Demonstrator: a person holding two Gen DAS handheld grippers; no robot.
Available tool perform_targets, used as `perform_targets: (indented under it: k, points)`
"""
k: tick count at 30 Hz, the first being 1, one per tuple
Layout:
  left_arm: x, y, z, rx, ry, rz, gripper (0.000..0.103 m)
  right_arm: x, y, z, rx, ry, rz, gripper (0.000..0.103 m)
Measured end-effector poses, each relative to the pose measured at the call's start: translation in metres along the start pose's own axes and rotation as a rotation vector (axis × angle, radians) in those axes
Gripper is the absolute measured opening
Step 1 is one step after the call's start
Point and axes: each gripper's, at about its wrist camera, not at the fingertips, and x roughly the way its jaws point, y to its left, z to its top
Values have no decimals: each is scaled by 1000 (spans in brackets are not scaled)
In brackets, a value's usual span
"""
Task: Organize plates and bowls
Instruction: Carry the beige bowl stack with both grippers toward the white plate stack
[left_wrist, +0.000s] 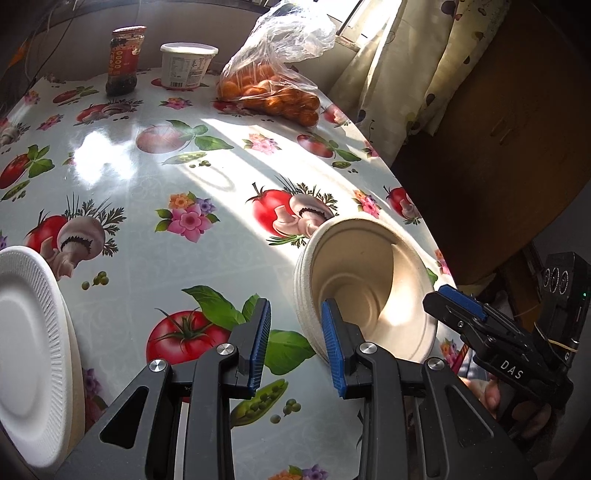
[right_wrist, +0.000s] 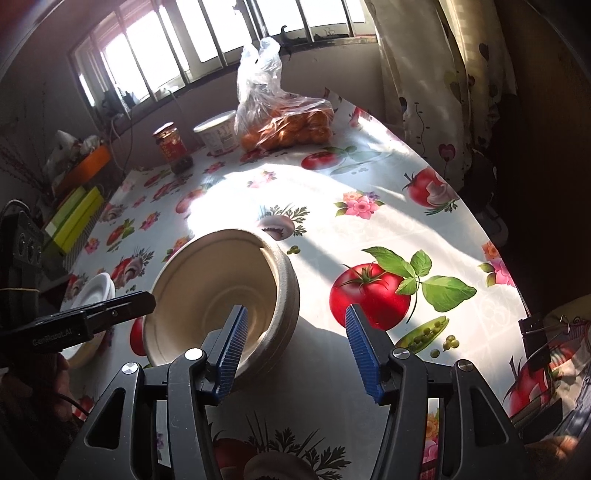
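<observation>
Bowls (left_wrist: 369, 291) sit stacked between left tool (left_wrist: 295, 347) and right tool (right_wrist: 293, 347), both open, gripping nothing.

A dark sauce jar (left_wrist: 125, 61) with a red label stands at upper left, a white lidded tub (left_wrist: 187, 65) just beside it. Right of them slumps a clear plastic bag (left_wrist: 273, 74) of small orange fruit, perhaps tangerines, near a patterned curtain (left_wrist: 402, 62).

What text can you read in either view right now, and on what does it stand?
"DAS": on the right gripper body, left wrist view.
"GenRobot.AI": on the left gripper body, right wrist view.
Sauce jar label: too small to read.
White tub label: print too blurred to read.
</observation>
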Motion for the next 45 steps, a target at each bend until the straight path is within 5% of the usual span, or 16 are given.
perform_targets:
  k: [10,28,33,45]
  points:
    - [2,-1,-4,-1,0,-62,30,6,-4,-3,9,4,56,55]
    - [18,-1,-3,-7,30,-67,30,17,-5,-6,15,29,126,55]
    - [19,-2,-3,7,32,-49,30,18,-4,-8,8,36,139,38]
    - [16,-8,-5,48,0,-5,24,18,-2,-10,1,30,158,29]
